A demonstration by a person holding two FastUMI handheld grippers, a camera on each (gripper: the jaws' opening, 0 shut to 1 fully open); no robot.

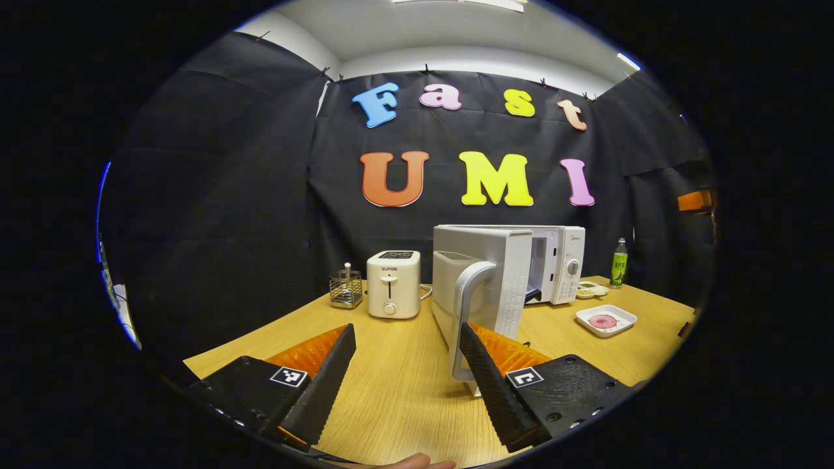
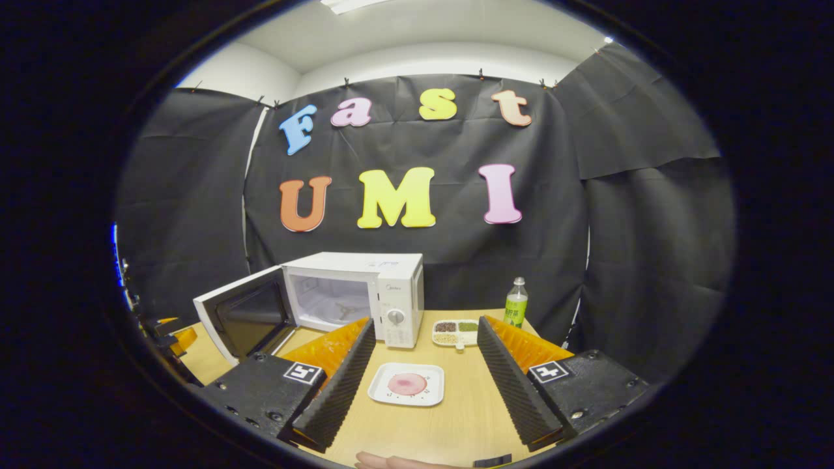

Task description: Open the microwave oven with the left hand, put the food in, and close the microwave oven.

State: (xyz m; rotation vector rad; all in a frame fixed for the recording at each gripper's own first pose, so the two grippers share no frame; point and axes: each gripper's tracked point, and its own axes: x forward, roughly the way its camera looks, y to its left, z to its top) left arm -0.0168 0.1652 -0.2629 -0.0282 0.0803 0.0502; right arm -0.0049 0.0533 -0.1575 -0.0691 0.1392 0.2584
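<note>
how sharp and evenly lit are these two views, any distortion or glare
Left gripper view: fisheye bows the wooden table, sharp white microwave door, soft shadow under it. Right gripper view: white square plate crisp, ceiling light strip blown out.

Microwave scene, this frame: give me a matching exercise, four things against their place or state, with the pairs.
Things:
1. microwave door
2. white plate with pink food
3. green bottle
4. toaster

Place or state:
A. on the table between the right gripper's fingers in the right gripper view
B. swung open
C. standing upright at the back of the table, right of the microwave
D. left of the microwave, beside a wire holder

Pairs: 1-B, 2-A, 3-C, 4-D
</note>
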